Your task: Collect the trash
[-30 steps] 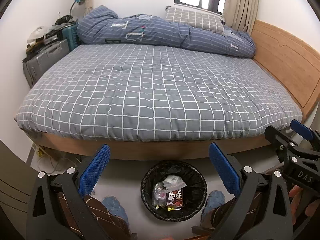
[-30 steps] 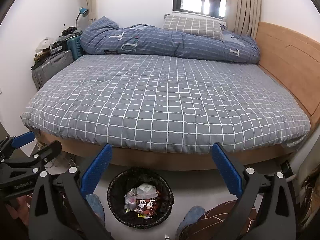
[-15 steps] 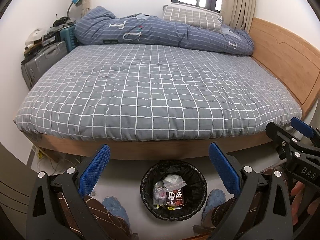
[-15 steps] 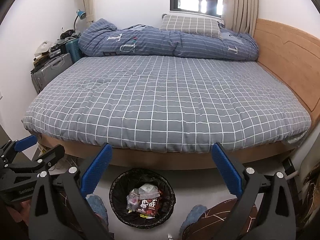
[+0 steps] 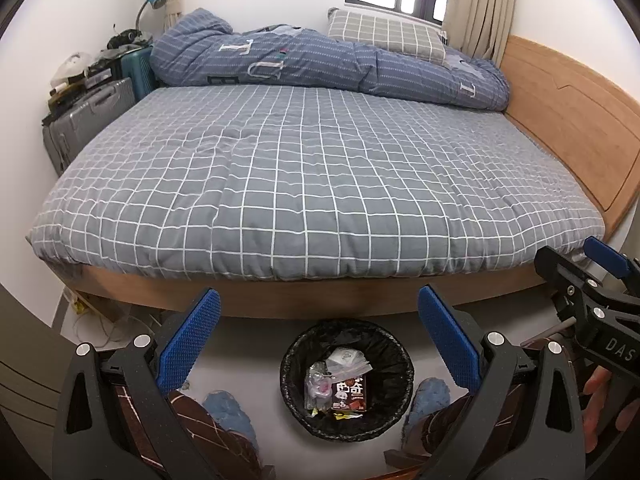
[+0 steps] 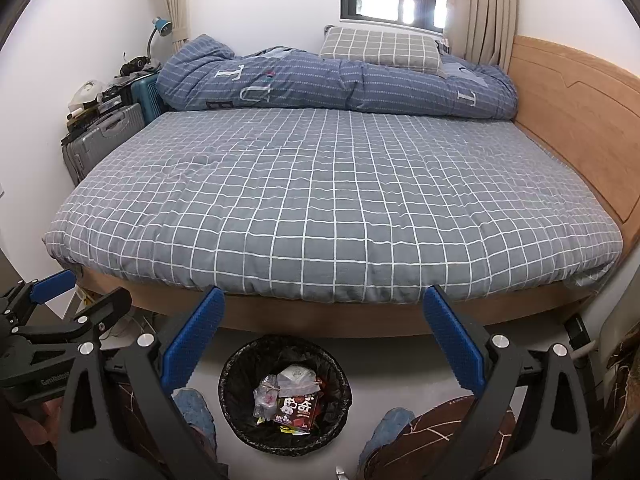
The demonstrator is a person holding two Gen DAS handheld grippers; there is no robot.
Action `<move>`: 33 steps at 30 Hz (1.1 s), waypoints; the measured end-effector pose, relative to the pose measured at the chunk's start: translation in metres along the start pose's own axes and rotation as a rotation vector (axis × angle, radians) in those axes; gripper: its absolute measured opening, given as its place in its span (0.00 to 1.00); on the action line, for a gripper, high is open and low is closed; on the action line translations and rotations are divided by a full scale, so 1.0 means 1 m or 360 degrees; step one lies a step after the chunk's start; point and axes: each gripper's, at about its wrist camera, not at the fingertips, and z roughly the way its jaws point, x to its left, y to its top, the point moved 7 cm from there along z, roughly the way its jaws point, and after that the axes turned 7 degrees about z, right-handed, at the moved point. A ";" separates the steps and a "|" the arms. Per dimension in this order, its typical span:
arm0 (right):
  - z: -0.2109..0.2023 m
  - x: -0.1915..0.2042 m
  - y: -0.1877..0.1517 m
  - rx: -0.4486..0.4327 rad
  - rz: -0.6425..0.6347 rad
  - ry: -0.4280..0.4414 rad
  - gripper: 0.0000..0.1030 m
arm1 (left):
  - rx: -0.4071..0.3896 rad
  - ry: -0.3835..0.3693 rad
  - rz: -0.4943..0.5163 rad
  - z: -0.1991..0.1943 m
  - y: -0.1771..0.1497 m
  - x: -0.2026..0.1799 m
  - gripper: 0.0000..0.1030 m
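Left gripper (image 5: 318,340): jaws spread wide, nothing between the blue pads (image 5: 188,342); I hold it above the floor, facing the bed (image 5: 312,184).

Right gripper (image 6: 324,340): likewise released and empty; its frame also shows at the right edge of the left view, with fingers of the hand (image 5: 600,388) on its handle.

Trash bin (image 5: 347,380): round, black liner, on the pale floor just in front of the wooden bed frame, between the person's blue slippers (image 5: 228,412). It sits below and between both pairs of open jaws.

Contents: a dark red snack packet (image 5: 349,394), clear plastic wrappers (image 5: 320,380), a white crumpled piece (image 6: 294,376), small yellow scraps. All lie inside the liner.

Bed surface: grey checked cover, no loose litter that I can see; folded blue quilt (image 5: 332,66) and checked pillow (image 5: 386,34) at the far side. Suitcases (image 5: 88,120) and clutter stand far left; too small to judge for trash.

Judgement, step in hand: I read collection as near done, with a last scan for strays. To do it well:
- sweep both cameras slowly over the floor by the cables (image 5: 100,320) at the left bed corner and the far right side, where fisheye edges hide things;
- keep jaws open until a piece is centred between the pads;
- pinch thin wrappers low and flat, since they will crumple and slip;
- release directly over the bin's mouth.
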 end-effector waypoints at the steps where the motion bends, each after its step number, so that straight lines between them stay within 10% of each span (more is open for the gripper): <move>1: 0.000 0.000 0.000 0.0001 0.0001 0.0002 0.93 | 0.0000 -0.0001 0.0000 0.000 0.000 0.000 0.94; 33: 0.001 0.003 -0.004 0.0011 0.0000 -0.0001 0.93 | -0.0005 0.0029 0.0014 -0.002 0.000 -0.006 0.94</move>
